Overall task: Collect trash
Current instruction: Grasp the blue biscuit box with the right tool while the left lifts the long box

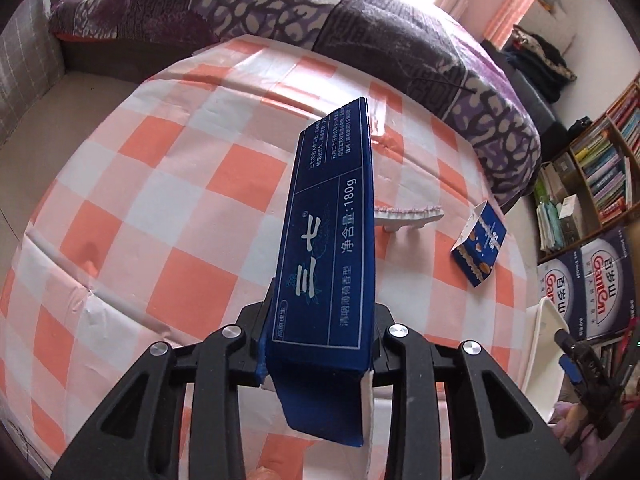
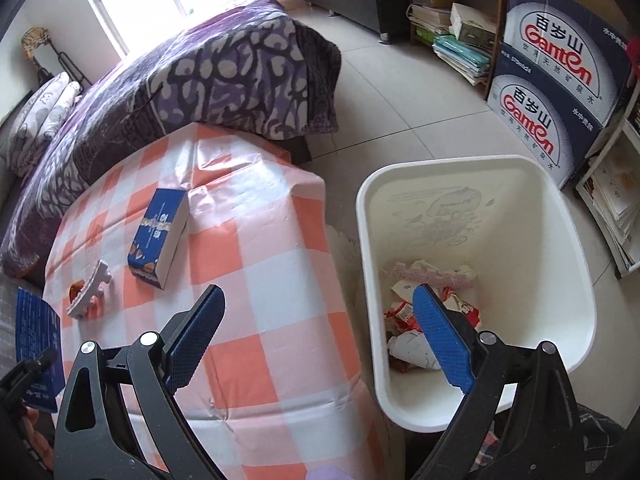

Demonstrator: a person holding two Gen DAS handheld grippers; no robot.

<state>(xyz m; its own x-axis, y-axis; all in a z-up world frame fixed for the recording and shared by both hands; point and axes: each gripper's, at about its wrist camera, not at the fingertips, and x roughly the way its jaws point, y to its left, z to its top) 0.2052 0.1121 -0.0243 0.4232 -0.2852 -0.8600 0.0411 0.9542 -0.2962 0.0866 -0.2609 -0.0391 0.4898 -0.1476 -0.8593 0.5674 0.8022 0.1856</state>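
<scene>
My left gripper (image 1: pixel 322 322) is shut on a long dark blue toothpaste box (image 1: pixel 332 240), which sticks out over the orange-and-white checked table (image 1: pixel 168 184). The same box (image 2: pixel 38 344) shows at the left edge of the right wrist view. On the cloth lie a smaller blue box (image 1: pixel 478 246) (image 2: pixel 158 236) and a white foam scrap (image 1: pixel 408 216) (image 2: pixel 90 294). My right gripper (image 2: pixel 318 296) is open and holds nothing; it hangs over the table's edge beside the white bin (image 2: pixel 368 200). Crumpled wrappers (image 2: pixel 432 312) lie in the bin.
A bed with a purple patterned blanket (image 2: pixel 224 76) runs along the far side of the table. Two stacked Ganten cartons (image 2: pixel 560 92) and a bookshelf (image 2: pixel 452 8) stand beyond the bin. Tiled floor (image 2: pixel 400 100) separates bed, bin and shelf.
</scene>
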